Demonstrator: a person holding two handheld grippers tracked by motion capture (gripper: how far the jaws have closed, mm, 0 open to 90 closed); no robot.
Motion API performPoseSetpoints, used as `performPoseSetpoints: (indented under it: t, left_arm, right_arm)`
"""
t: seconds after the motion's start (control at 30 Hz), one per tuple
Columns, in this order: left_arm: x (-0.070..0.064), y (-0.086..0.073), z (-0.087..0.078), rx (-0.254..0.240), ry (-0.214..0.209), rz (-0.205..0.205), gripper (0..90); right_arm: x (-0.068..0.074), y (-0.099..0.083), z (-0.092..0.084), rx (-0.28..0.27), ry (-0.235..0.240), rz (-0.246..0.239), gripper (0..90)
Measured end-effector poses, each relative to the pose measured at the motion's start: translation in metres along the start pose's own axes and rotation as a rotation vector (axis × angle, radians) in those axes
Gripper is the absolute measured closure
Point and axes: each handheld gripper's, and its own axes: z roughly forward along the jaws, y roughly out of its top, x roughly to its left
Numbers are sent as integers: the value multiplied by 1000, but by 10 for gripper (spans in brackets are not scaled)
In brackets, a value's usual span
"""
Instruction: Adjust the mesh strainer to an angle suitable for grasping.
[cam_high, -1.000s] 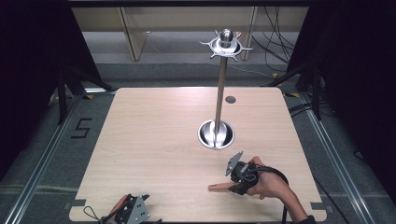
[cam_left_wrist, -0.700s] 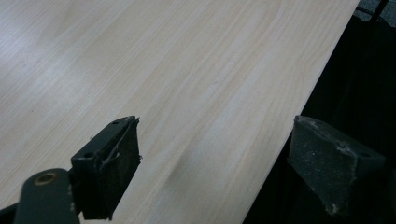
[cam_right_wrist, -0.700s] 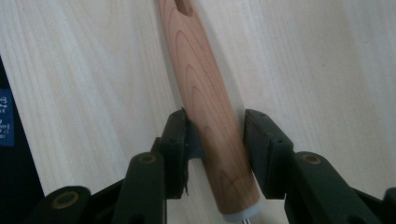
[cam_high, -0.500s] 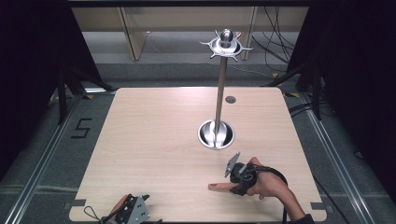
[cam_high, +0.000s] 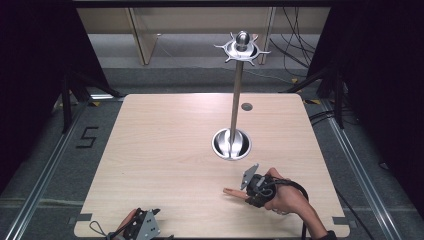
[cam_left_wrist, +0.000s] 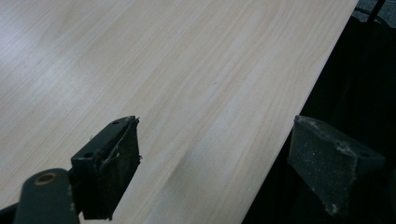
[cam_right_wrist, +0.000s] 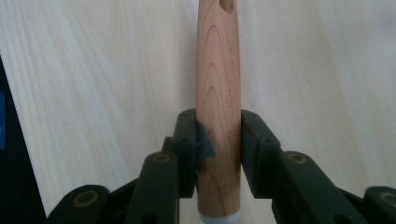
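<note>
We hold the right tool (cam_right_wrist: 218, 140) clenched on the round light-brown wooden handle (cam_right_wrist: 217, 93); its jaws have just been closing and now press on both sides of the wood. The handle lies flat on the pale wood-grain worktop (cam_high: 165, 150), near the front right edge, with its free end pointing away from the hand. The grasp sits close to the end that carries a white cap, so most of the length hangs forward of the pads. We judge that the lift should start slowly and level, wrist steady, so the long free end does not swing or slip. The tall polished metal stand with a round dish base (cam_high: 232, 142) rises just beyond; we keep the handle clear of its pole. The left tool (cam_left_wrist: 215, 154) rests released at the front left edge, nothing between its jaws
</note>
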Motion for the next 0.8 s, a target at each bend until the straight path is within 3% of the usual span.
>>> performPoseSetpoints:
  t: [0.03,0.1,0.17,0.2,0.23,0.3,0.37,0.43,0.47,0.6,0.67,0.73,0.77,0.8]
  left_arm:
    - [0,0,0,0,1,0,156]
    - [1,0,-1,13,3,14,155]
    - [2,0,-1,17,6,19,156]
    - [1,0,-1,15,5,17,156]
    - [2,0,-1,14,4,18,156]
    - [2,0,-1,15,5,18,156]
    - [2,0,-1,16,11,21,156]
    - [0,0,0,-2,-2,0,156]
    - [0,0,0,-1,-1,-2,155]
    - [2,0,-1,12,6,14,156]
    - [2,0,-1,21,13,21,155]
    - [2,0,-1,14,13,15,155]
    - [1,0,-1,10,7,12,155]
    - [2,0,-1,12,10,12,156]
  right_arm:
    - [-5,0,-2,-35,-6,-23,707]
    - [-5,-4,-9,-92,-29,67,708]
    - [-11,-8,-14,-147,-38,75,710]
    - [-11,-10,-17,-155,-58,108,710]
    - [-14,-11,-18,-181,-68,89,711]
    - [-14,-12,-20,-194,-66,111,711]
    - [-15,-16,-27,-248,-77,169,712]
    - [-18,-19,-33,-292,-86,180,712]
    - [-18,-21,-36,-306,-77,209,713]
    - [-24,-27,-51,-406,-98,224,713]
    - [-26,-29,-55,-427,-87,232,713]
    - [-28,-33,-66,-486,-82,264,713]
    - [-32,-34,-69,-517,-99,246,713]
    - [-30,-35,-72,-520,-85,297,713]
